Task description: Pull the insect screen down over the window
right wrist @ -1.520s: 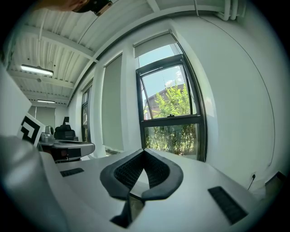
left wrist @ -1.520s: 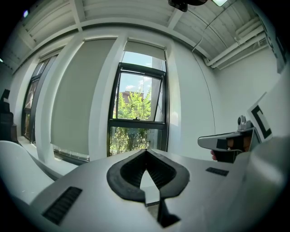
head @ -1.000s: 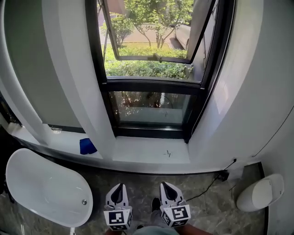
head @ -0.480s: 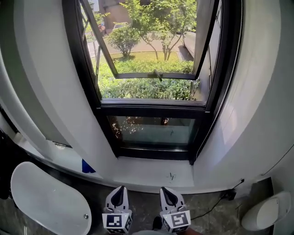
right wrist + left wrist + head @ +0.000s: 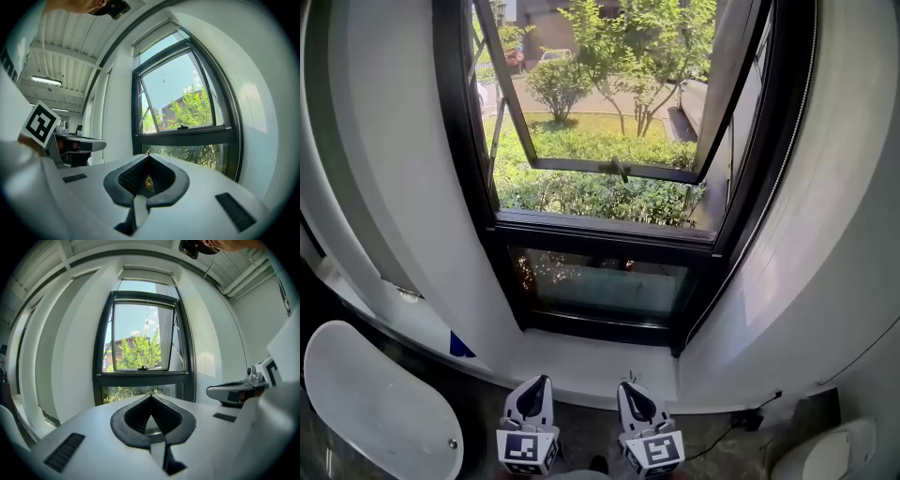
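The black-framed window [image 5: 605, 239] stands straight ahead, its upper sash [image 5: 609, 169] tilted outward over green bushes. At its top, the left gripper view shows a white roller housing [image 5: 145, 275], and a thin cord with a small bead [image 5: 146, 322] hangs inside the opening; that bead [image 5: 163, 80] also shows in the right gripper view. No screen covers the glass. My left gripper [image 5: 544, 380] and right gripper [image 5: 624, 383] sit low, side by side, below the sill, apart from the window. Both are shut and hold nothing, as the left gripper [image 5: 150, 396] and right gripper [image 5: 149, 156] each show in their own views.
A white bathtub [image 5: 366, 403] lies at the lower left, and a white toilet [image 5: 825, 455] at the lower right. A blue object [image 5: 459, 347] rests on the ledge left of the white sill [image 5: 581, 367]. A black cable with a plug [image 5: 750, 417] runs along the floor by the right wall.
The head view has tilted up, so more of the window and less of the floor shows. Both grippers stay shut at the bottom of the view.
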